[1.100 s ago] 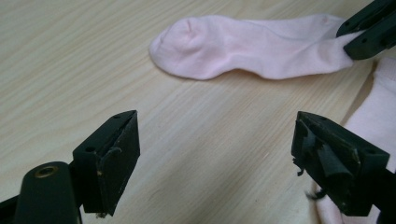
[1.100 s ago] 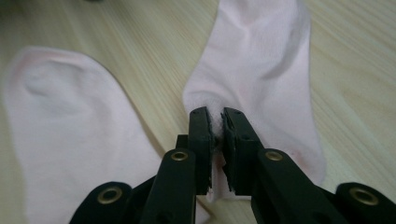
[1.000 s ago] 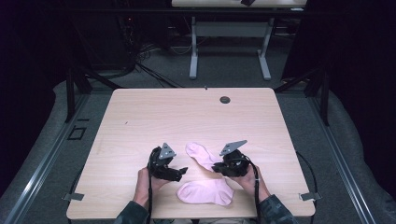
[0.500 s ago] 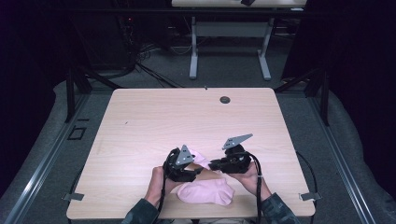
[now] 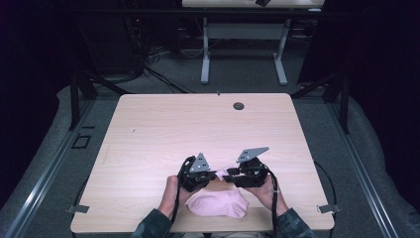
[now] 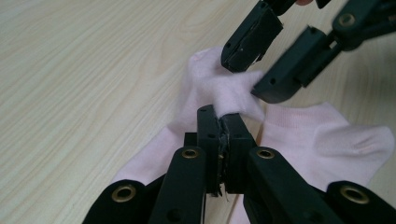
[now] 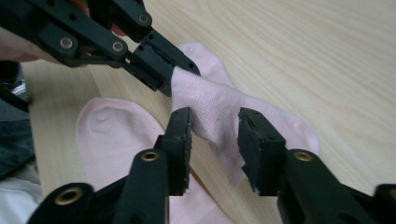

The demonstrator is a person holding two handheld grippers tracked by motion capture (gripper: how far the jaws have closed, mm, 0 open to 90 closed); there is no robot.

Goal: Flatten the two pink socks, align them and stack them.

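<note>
Near the table's [image 5: 148, 129] front edge, the left gripper [image 6: 219, 122], its jaws just closed, is pinching the raised sock [image 6: 233, 91]. The right gripper [image 7: 215, 122] is standing part open around it, letting go. The second sock [image 5: 218, 204] is lying flat; pairing seems barely started.

At frame centre, the right gripper [image 7: 215, 140] straddled a raised pink sock [image 7: 224, 109], its jaws just having opened. From upper left, the left gripper [image 7: 175, 77] pinched its end above the table [image 7: 303, 51].
</note>
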